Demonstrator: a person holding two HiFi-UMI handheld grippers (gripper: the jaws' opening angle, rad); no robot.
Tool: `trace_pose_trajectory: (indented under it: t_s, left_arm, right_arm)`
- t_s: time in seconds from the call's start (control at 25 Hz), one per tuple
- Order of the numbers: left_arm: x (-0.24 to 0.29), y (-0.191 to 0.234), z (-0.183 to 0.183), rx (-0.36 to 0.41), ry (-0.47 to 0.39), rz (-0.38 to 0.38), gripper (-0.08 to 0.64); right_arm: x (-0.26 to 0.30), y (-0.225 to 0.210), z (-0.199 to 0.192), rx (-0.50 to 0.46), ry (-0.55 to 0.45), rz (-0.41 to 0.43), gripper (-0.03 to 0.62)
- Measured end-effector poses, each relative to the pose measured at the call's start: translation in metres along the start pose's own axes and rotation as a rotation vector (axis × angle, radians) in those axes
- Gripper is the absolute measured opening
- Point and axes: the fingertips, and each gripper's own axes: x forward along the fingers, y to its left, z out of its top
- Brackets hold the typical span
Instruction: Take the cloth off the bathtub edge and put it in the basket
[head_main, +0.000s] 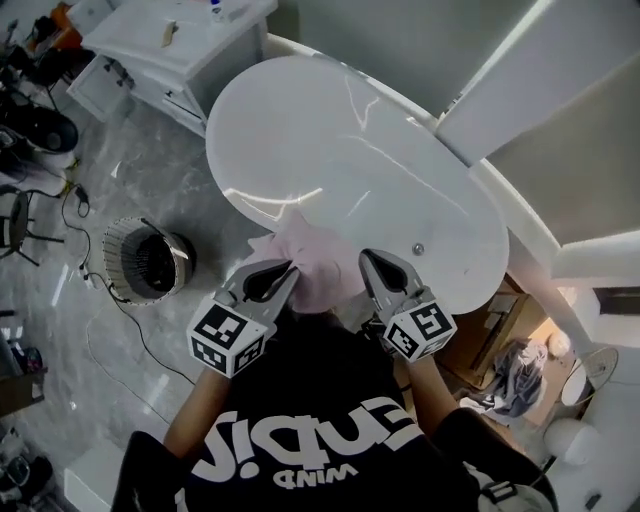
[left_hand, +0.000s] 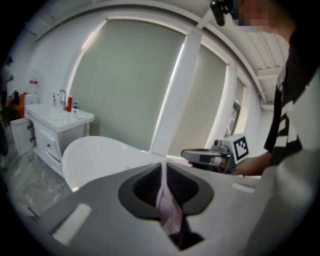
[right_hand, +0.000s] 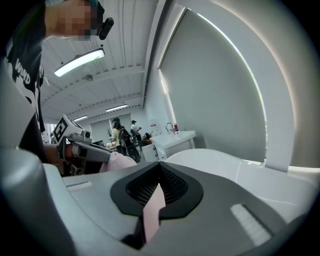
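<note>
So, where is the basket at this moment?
In the head view the basket stands on the grey floor at the left, to the left of the left gripper and beside the near end of the white bathtub.

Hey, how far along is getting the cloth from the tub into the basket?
Done: the left tongs and right tongs each pinch a fold of the pink cloth. In hand: it hangs between them by the near edge of the bathtub, seemingly lifted. Left: carry it to the basket on the floor and drop it in.
</note>
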Motion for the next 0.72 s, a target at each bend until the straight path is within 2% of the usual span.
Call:
trace_pose_trajectory:
  t_s: [0.28, 0.72]
  left_arm:
    - [-0.093, 0.06, -0.009, -0.143, -0.139, 0.32, 0.028]
    - [-0.243, 0.113, -0.049, -0.253, -0.265, 0.603, 0.028]
  right_arm:
    - [0.076, 0.066, -0.005, -0.065, 0.07, 0.288, 0.005]
    - [0.168, 0.226, -0.023, -0.151, 0.139, 0.616, 0.005]
